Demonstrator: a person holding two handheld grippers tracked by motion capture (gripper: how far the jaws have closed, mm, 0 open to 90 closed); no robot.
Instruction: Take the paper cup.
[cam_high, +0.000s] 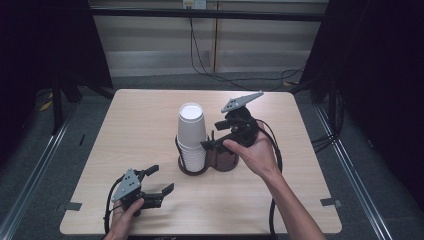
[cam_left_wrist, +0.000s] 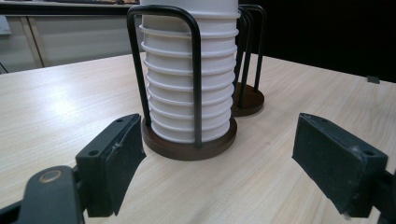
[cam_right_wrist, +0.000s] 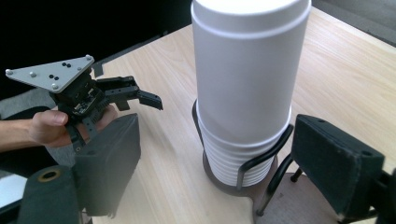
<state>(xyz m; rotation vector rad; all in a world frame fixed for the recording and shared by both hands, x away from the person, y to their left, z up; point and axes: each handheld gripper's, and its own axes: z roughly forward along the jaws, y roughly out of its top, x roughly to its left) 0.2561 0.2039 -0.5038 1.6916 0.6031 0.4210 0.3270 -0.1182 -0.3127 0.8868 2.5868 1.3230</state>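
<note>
Left gripper (cam_high: 159, 180) low over the near table edge, jaws apart, nothing between them; the white cup stack (cam_high: 191, 136) stands ahead of it in a dark wire holder (cam_high: 186, 167). Right gripper (cam_high: 210, 140) raised just beside the stack (upper cups tower past the wire loops), jaws wide, gripping nothing. Holder's second bay (cam_high: 226, 160) sits under the right hand (cam_high: 256, 154). Wooden table (cam_high: 135, 120) beyond.

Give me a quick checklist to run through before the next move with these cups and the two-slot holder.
1. Right gripper open, nothing between its pads: ok.
2. Left gripper open, holding nothing, apart from the holder: ok.
3. Stack of white cups upright in the left slot of the holder: ok.
4. Top cup fully nested: not ok, it stands well above the rest.
5. Right slot free: ok.
6. Holder flat on the table: ok.
</note>
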